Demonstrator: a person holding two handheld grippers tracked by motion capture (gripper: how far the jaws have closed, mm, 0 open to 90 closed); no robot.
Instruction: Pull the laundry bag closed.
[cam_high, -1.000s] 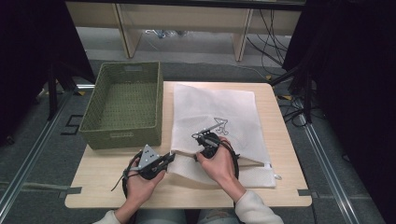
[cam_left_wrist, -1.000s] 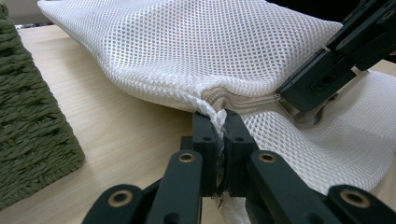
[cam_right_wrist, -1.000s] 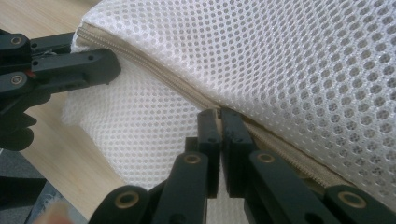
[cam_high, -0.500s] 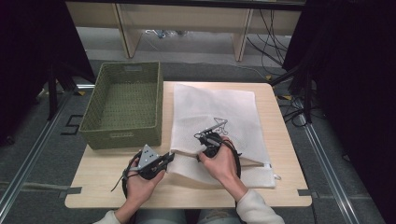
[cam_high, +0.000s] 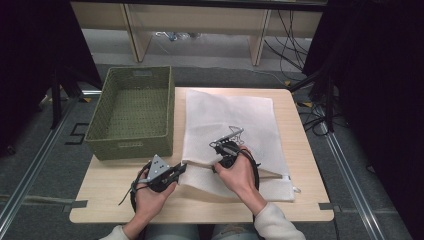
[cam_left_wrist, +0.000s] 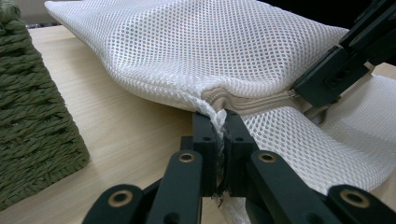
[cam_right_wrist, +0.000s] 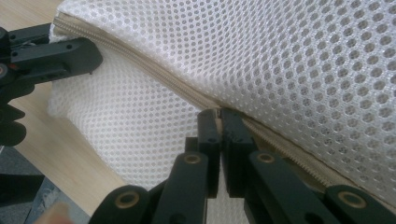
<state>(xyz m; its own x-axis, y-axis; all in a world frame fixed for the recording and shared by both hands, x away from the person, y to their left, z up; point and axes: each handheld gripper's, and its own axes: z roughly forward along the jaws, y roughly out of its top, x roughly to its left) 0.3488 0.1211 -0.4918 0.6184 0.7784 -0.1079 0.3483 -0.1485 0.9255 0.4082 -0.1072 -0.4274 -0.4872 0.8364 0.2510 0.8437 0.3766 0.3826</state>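
Holding my left gripper (cam_high: 181, 169) clamped on the corner of the white mesh laundry bag (cam_high: 235, 125), I see no change from a second ago: both hands sit where they sat, and the bag lies the same way on the desk (cam_high: 305, 150). My right gripper (cam_high: 216, 159) is pinched shut on the bag's zipper edge, just toward three o'clock of the left one. From above, the bag spreads from the desk's middle out to twelve o'clock, with its near edge lifted between my grippers, and the green woven basket (cam_high: 132, 117) stands at ten o'clock, beside the bag.

The high view gives the layout but hides the grip itself. My left gripper (cam_left_wrist: 220, 128) view shows mesh and the zipper's end (cam_left_wrist: 219, 95) squeezed between the jaws, the basket wall (cam_left_wrist: 32, 107) at nine o'clock, and the other gripper at two o'clock. My right gripper (cam_right_wrist: 219, 123) view shows its jaws closed on the beige zipper tape (cam_right_wrist: 154, 70), and the left gripper at ten o'clock.
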